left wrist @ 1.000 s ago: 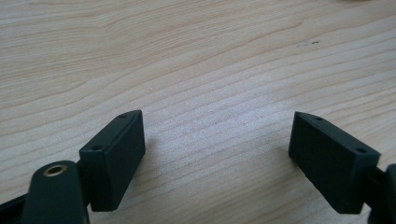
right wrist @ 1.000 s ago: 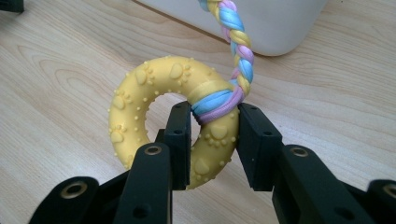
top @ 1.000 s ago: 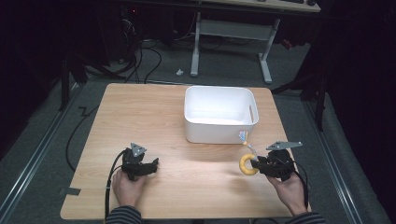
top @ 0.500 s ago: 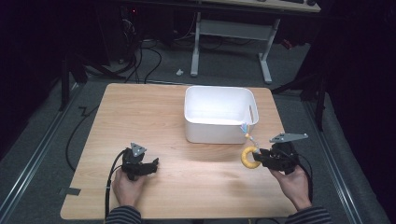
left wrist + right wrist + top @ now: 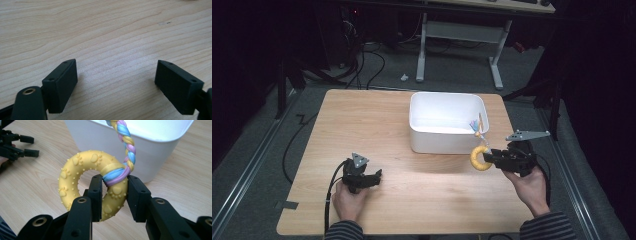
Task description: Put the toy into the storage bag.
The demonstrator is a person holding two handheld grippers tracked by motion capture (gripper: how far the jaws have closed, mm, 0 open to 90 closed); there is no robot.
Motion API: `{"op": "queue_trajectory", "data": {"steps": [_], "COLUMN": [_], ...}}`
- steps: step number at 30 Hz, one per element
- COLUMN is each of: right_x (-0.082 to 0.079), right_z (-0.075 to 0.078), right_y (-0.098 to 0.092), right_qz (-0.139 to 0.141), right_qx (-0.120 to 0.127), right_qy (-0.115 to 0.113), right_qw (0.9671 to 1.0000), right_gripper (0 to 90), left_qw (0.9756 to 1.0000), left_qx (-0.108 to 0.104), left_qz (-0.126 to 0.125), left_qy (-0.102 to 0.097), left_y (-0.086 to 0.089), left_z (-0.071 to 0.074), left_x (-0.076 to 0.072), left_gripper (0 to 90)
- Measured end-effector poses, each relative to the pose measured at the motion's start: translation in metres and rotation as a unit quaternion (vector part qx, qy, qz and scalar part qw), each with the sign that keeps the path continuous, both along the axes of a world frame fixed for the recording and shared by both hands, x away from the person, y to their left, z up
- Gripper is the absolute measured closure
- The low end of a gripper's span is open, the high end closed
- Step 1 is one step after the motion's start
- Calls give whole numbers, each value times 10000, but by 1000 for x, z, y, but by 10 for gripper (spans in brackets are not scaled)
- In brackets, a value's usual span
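The right tool [image 5: 112, 195] pinches the light, rubbery yellow ring toy [image 5: 95, 182] at its 4 o'clock, beside the floppy braided rope [image 5: 126, 145], probably grippy there; the left tool [image 5: 117, 82] rests wide open.

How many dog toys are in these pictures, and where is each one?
1. A yellow ring toy with a braided rope is clamped in the right gripper, in front of the white bin. The bin's inside appears empty from the high view.

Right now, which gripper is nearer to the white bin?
Right. The right gripper, clamped on the yellow ring toy, sits just off the white bin's near right corner. The left gripper rests open on the table, well back toward the person's left.
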State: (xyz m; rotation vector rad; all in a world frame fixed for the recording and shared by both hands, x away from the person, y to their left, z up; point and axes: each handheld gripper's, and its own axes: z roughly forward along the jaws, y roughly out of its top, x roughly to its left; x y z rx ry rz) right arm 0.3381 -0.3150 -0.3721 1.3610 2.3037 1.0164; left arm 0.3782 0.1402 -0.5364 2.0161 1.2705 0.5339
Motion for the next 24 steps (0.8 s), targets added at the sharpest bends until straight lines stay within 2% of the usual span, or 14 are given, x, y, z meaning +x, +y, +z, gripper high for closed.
{"op": "queue_trajectory", "data": {"steps": [3,12,17,21,24], "right_x": [5,23,31,42,45], "right_z": [6,19,23,26,27], "right_y": [2,8,9,13,15], "right_qz": [22,-17,-43,-70,-115], "right_qx": [-46,-132,-86,-146,-164], "right_qy": [-79,-78,-62,-5,-38], "right_qw": [10000,9999,9999,9999,9998], "right_gripper": [673,674,674,674,674], "left_qw": [10000,10000,10000,10000,10000], "left_qx": [0,0,20,29,27], "left_qz": [0,0,-1,-26,-37], "left_qy": [0,-1,-1,12,8], "left_y": [0,0,0,-1,-1], "left_z": [0,0,0,0,0], "left_x": [0,0,0,0,0], "left_gripper": [186,185,182,173,164]}}
